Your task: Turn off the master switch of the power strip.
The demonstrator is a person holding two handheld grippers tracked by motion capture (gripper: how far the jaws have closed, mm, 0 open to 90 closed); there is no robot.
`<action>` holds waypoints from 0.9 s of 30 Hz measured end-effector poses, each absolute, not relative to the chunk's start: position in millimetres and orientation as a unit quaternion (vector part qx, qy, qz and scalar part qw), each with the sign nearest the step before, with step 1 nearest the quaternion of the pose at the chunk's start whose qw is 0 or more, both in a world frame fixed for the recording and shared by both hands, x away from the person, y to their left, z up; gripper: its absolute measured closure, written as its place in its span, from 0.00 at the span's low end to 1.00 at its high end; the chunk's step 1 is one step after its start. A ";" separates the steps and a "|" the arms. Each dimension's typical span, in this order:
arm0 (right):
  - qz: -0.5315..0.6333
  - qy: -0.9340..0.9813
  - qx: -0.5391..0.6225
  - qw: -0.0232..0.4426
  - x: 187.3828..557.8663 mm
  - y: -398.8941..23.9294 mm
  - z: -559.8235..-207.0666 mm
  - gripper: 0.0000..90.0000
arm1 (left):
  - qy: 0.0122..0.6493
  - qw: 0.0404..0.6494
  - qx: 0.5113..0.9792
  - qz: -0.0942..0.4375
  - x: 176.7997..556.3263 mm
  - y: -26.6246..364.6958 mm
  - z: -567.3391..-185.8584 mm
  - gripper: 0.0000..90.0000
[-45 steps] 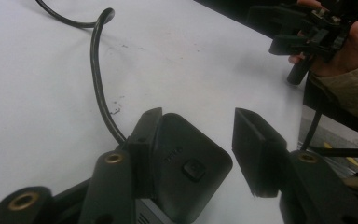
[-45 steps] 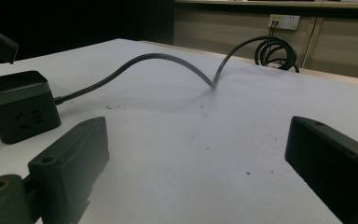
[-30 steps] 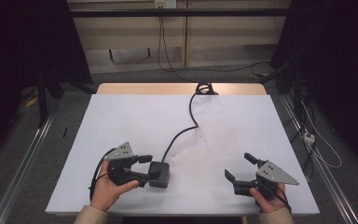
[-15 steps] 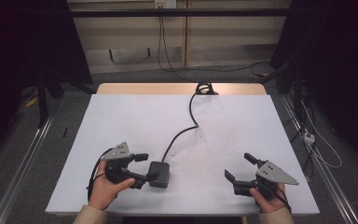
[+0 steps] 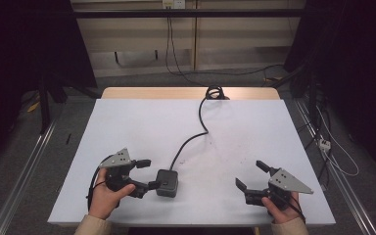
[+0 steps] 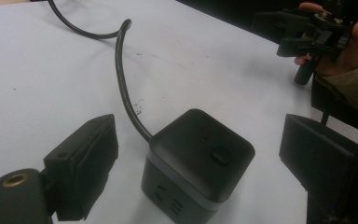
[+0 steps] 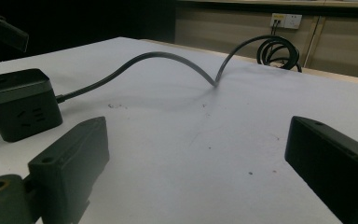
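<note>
Nearest the person, the left gripper sits just beside the black socket cube, on the side away from the other hand; its jaws have just been opening and now stand wide, flanking the cube without pressing on it, so nothing is held. It looks to me like a release, the cube set down squarely on the white table where its lead can run free. Well off to the cube's other side, the right gripper hovers with jaws spread and empty, seemingly waiting its turn. From the cube the black cable snakes away across the table to a coil at the far edge.
</note>
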State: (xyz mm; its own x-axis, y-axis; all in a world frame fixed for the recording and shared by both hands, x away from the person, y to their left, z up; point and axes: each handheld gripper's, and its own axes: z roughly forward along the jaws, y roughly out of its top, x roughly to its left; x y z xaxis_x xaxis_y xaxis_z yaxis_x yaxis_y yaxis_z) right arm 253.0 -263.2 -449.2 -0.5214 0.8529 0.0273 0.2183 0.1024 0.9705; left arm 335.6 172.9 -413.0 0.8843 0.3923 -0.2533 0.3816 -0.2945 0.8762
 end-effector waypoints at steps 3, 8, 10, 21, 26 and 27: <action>0.543 0.683 0.392 0.292 253.2 -263.3 -449.3 0.06 | 0.240 0.546 0.802 0.007 335.7 175.2 -412.7 0.13; 0.544 0.683 0.391 0.291 253.3 -263.2 -449.3 0.07 | 0.239 0.543 0.805 0.012 336.6 179.2 -412.8 0.13; 0.544 0.683 0.391 0.291 253.3 -263.2 -449.2 0.07 | 0.238 0.543 0.805 0.012 336.7 181.2 -413.0 0.12; 0.543 0.683 0.391 0.291 253.3 -263.3 -449.2 0.07 | 0.242 0.541 0.805 0.025 338.9 191.3 -414.8 0.12; 0.543 0.683 0.392 0.292 253.4 -263.9 -449.1 0.07 | 0.242 0.538 0.806 0.029 338.7 196.5 -415.7 0.12; 0.543 0.683 0.392 0.292 253.4 -264.0 -449.1 0.07 | 0.244 0.540 0.805 0.029 338.5 197.4 -416.1 0.13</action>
State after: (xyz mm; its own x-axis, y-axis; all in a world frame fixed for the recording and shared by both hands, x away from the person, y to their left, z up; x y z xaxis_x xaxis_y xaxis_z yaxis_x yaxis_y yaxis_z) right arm 253.4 -264.0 -449.1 -0.5227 0.8521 0.0271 0.2190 0.1035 0.9702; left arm 338.5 197.4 -416.1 0.8791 0.4247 -0.2164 0.3616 -0.2984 0.8833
